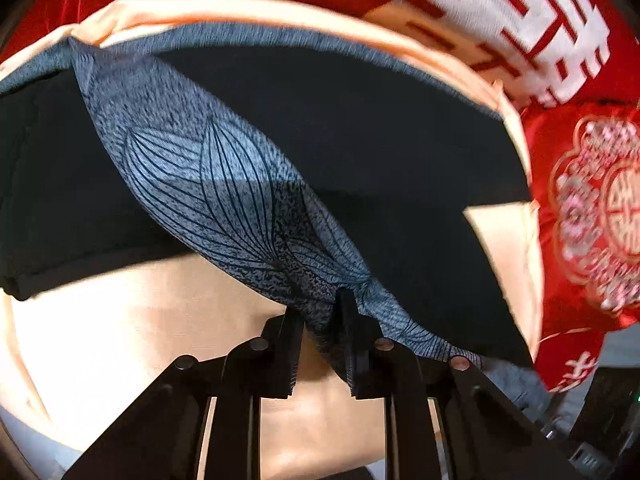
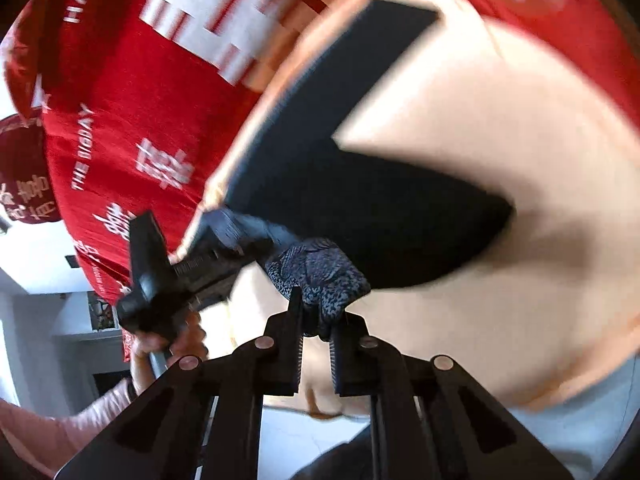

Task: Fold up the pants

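Note:
The pants (image 1: pixel 360 152) are black with a grey leaf-patterned waistband (image 1: pixel 224 200). They lie spread on a peach cloth surface (image 1: pixel 120 340). My left gripper (image 1: pixel 320 308) is shut on a bunched part of the patterned waistband and lifts it a little. In the right wrist view the black legs (image 2: pixel 360 200) stretch away over the peach surface (image 2: pixel 520 160). My right gripper (image 2: pixel 318 320) is shut on the other end of the patterned waistband (image 2: pixel 320 276). The left gripper (image 2: pixel 192 268) shows there at the left, held by a hand.
A red cloth with white characters (image 1: pixel 520 20) borders the peach surface at the back and right; it also shows in the right wrist view (image 2: pixel 140 100). A red embroidered cushion (image 1: pixel 592 208) lies at the right. Dark equipment (image 1: pixel 608 420) sits at the lower right.

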A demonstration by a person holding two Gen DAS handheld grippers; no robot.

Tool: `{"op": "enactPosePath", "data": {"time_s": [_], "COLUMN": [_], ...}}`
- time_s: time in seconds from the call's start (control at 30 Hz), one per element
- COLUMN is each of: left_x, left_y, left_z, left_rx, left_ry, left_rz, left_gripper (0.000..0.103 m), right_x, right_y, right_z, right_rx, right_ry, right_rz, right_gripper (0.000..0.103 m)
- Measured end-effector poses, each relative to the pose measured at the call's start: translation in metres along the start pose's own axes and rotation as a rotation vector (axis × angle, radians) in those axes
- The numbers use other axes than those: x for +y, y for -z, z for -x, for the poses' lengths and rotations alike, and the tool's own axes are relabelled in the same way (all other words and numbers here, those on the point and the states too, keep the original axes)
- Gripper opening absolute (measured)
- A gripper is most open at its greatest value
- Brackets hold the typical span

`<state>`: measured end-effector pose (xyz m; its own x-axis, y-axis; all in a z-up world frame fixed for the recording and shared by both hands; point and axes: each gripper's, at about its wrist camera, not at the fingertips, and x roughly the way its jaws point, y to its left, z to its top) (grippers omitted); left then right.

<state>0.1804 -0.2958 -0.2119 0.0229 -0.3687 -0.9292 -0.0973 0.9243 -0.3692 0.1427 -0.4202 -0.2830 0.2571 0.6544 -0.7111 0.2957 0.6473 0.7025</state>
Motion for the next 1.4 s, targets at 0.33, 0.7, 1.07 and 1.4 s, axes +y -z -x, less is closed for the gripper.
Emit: {"op": "enactPosePath", "data": {"time_s": [0.33,0.7,1.07,1.4], "left_x": [-0.047,-0.046,0.003,0.001], "left_y": [-0.099,-0.120,-0.087,-0.114], "left_z": [0.044,0.031,-0.034,-0.017], "left_rx": [-0.194,-0.254,-0.135,-0.166], "left_ry": [0.030,-0.237,-0.450,-0.452], "left_rz": [-0.058,-0.171,-0.083,-0.057], "left_gripper": [0.020,0.080,0.089,0.089], "right_x": [0.049,0.016,0.023,0.007], "right_y": [-0.181,-0.274,-0.222,-0.271], "right_z": [-0.006,-0.083,-0.062,-0.094], "right_rx": [-0.125,-0.065,-0.046,-0.075], "right_ry": [0.059,0.335,0.437,0.562], "right_rz": [0.198,0.151,0.271,0.263], "right_gripper": [0.011,0.031,0.040,0.012]}}
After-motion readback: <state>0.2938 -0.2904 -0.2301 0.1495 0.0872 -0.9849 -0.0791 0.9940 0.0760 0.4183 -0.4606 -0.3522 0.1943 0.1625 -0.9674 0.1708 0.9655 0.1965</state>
